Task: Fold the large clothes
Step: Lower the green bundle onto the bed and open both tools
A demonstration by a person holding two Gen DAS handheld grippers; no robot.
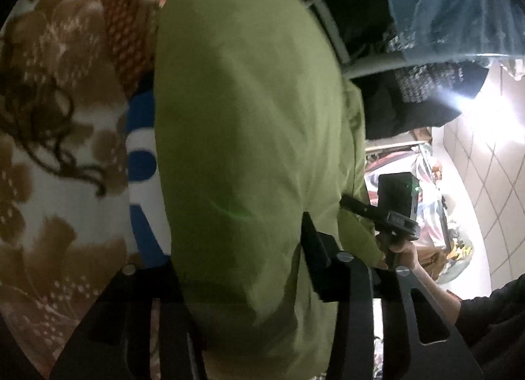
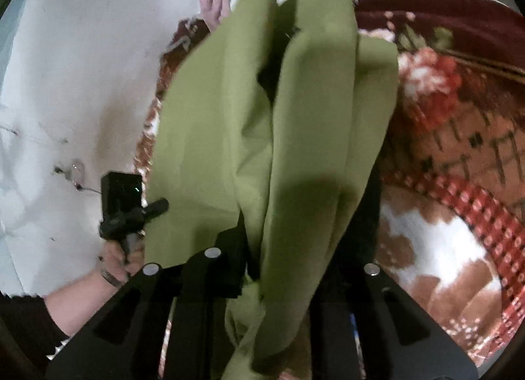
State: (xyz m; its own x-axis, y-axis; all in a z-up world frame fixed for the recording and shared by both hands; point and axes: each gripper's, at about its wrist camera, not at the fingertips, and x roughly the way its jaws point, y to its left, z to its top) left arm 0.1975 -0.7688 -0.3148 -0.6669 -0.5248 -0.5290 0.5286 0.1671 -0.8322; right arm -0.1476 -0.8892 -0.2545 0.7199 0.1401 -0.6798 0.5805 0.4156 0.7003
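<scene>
Draping one green garment (image 1: 242, 137) (two grippers)

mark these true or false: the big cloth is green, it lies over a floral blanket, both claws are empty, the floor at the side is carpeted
1. The big cloth is green. True.
2. It lies over a floral blanket. True.
3. Both claws are empty. False: green fabric runs between the fingers of the left claw and the right claw.
4. The floor at the side is carpeted. False: the floor shows pale tiles.
</scene>
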